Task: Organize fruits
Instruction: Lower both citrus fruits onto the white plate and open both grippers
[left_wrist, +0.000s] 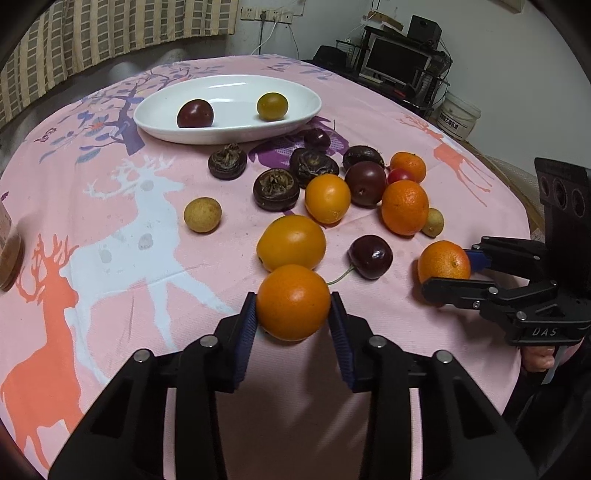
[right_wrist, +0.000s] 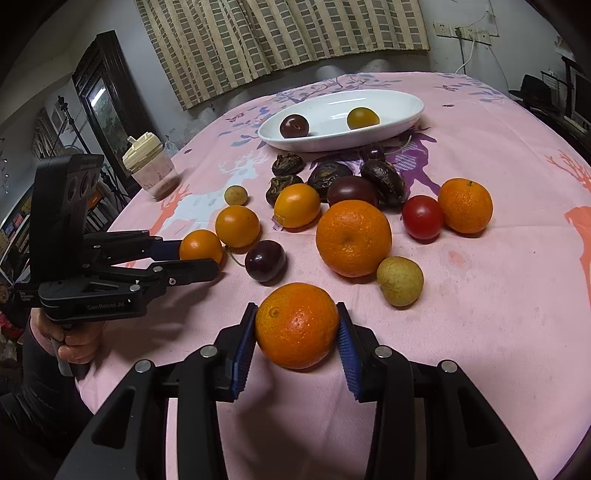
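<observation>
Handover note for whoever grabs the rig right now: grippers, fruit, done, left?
Left gripper: shut on a smooth orange fruit, at the table.
Right gripper: shut on a mandarin, also low at the table.
Dish: holds a dark plum and a yellow-green fruit.
Done: those two placed.
Left: both held fruits, plus the loose pile on the cloth, oranges, cherries, water chestnuts, a red tomato, pale longans.
</observation>
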